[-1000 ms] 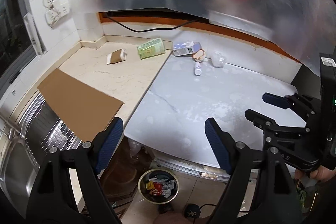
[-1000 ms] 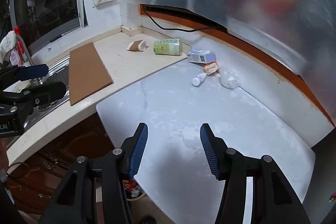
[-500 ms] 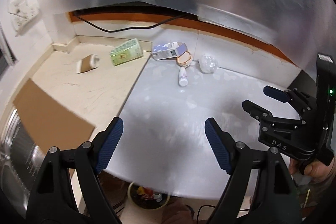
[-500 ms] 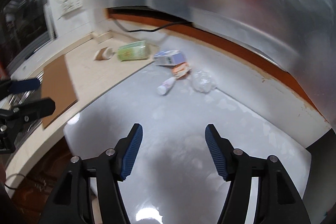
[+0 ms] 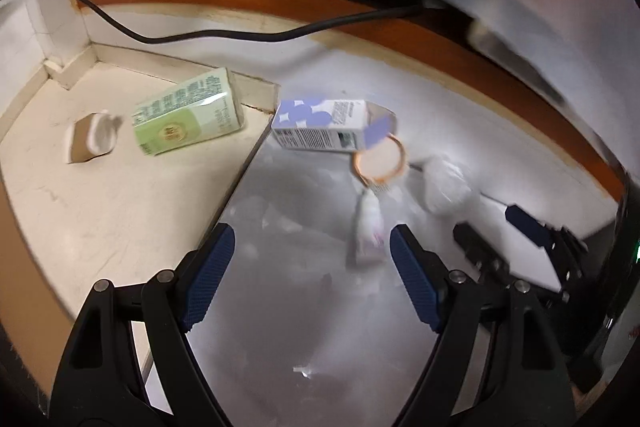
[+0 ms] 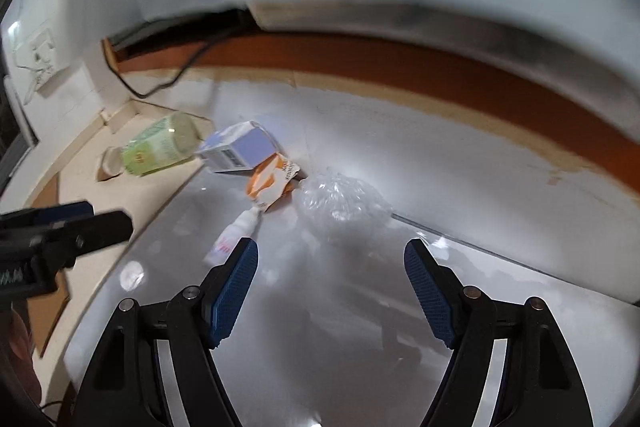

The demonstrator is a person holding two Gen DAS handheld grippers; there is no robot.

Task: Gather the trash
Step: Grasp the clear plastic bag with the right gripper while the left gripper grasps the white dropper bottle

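Note:
Trash lies at the back of the counter: a green carton (image 5: 188,111) (image 6: 160,147), a white and purple carton (image 5: 328,125) (image 6: 240,147), a small brown paper cup (image 5: 92,139) (image 6: 110,165), an orange wrapper (image 5: 378,159) (image 6: 272,183), a small white bottle (image 5: 368,227) (image 6: 236,231) and a crumpled clear plastic bag (image 5: 444,183) (image 6: 340,203). My left gripper (image 5: 312,251) hangs open above the grey top, just short of the bottle. My right gripper (image 6: 330,267) has its jaws opening, nothing between them, with the plastic bag just ahead.
A black cable (image 5: 240,35) runs along the back wall under an orange-brown ledge (image 5: 440,39). The cream counter (image 5: 100,211) meets the grey top (image 5: 300,327) at a seam. A wall socket (image 6: 40,55) sits at the left. Brown cardboard (image 6: 48,307) lies near the left edge.
Both grippers have moved forward and down toward the trash at the back, which now looks much larger. The right gripper's jaws have spread wider. The bin and sink have left the view.

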